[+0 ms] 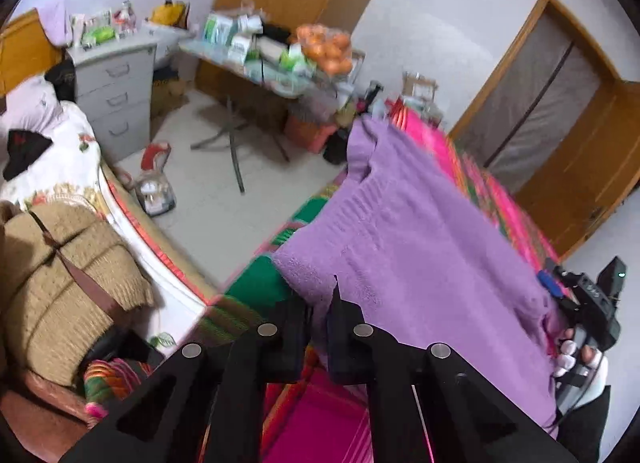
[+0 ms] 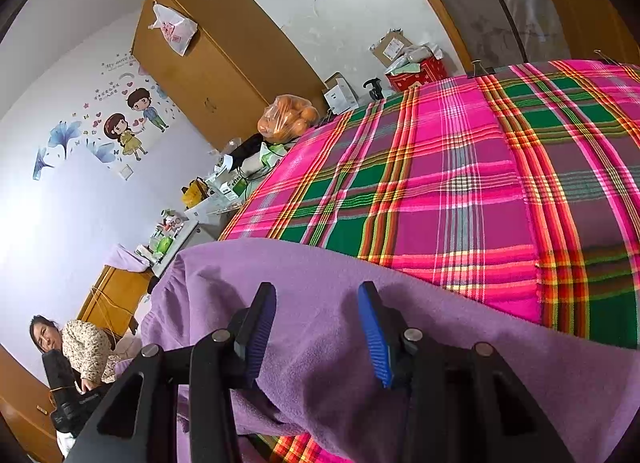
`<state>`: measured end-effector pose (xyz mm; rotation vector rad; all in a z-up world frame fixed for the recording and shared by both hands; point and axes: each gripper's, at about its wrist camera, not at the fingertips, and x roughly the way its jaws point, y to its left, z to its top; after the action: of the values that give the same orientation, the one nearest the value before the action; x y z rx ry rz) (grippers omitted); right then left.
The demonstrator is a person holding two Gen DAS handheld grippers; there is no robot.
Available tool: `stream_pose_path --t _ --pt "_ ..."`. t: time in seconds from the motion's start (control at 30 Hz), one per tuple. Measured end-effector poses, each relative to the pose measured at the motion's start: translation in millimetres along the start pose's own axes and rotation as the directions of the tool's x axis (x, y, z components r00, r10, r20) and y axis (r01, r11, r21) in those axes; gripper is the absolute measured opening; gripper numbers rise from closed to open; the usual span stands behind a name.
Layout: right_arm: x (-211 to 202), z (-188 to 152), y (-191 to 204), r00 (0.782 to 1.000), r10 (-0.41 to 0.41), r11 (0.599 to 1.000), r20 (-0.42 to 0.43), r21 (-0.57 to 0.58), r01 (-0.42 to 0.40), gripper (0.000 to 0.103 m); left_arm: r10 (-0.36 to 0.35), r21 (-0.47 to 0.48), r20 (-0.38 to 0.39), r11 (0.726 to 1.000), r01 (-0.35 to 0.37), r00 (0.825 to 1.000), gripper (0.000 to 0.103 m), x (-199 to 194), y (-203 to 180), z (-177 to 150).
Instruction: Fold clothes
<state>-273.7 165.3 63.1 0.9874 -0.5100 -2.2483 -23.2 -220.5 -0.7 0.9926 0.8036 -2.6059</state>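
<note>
Purple knit sweater (image 1: 408, 247), soft, limp, light; lay over plaid bed (image 2: 460, 167). Left gripper (image 1: 320, 303) seemingly pinched its hem; right gripper (image 2: 316, 327) gaped above. Best taken by edges.

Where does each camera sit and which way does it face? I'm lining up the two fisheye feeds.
Left wrist: on the left tool, pinching the purple sweater by its edge, facing the floor and table; the right hand shows.
Right wrist: on the open right tool, over the sweater, facing across the plaid blanket to the wardrobe.
Shared: sweater, blanket, bag of oranges.
</note>
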Motion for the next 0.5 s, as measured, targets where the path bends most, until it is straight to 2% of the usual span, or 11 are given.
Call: stream_pose_path --t 0.17,0.27,0.4,0.5 --pt "0.1 -1.5 4.4 1.000 -0.011 1.000 -0.002 -0.018 0.011 0.045 -0.038 -0.030 0.002 0.999 0.038 0.999 0.007 -13.6 19.2 -17.6" --pt "-3.5 -2.2 16.1 1.000 -0.013 0.997 -0.005 -0.075 0.012 0.046 -0.061 -0.048 0.004 0.997 0.061 0.998 0.007 -21.8 30.7 -28.2" --pt "-18.3 0.3 49.9 0.999 0.014 0.983 0.042 -0.184 -0.006 0.048 -0.097 -0.035 0.032 0.995 0.099 0.995 0.007 -38.4 34.9 -30.2" --pt "-9.1 6.0 90.6 0.998 0.057 0.966 0.011 -0.252 -0.053 0.050 -0.141 -0.043 0.058 0.989 0.143 0.988 0.007 -54.3 39.2 -25.1"
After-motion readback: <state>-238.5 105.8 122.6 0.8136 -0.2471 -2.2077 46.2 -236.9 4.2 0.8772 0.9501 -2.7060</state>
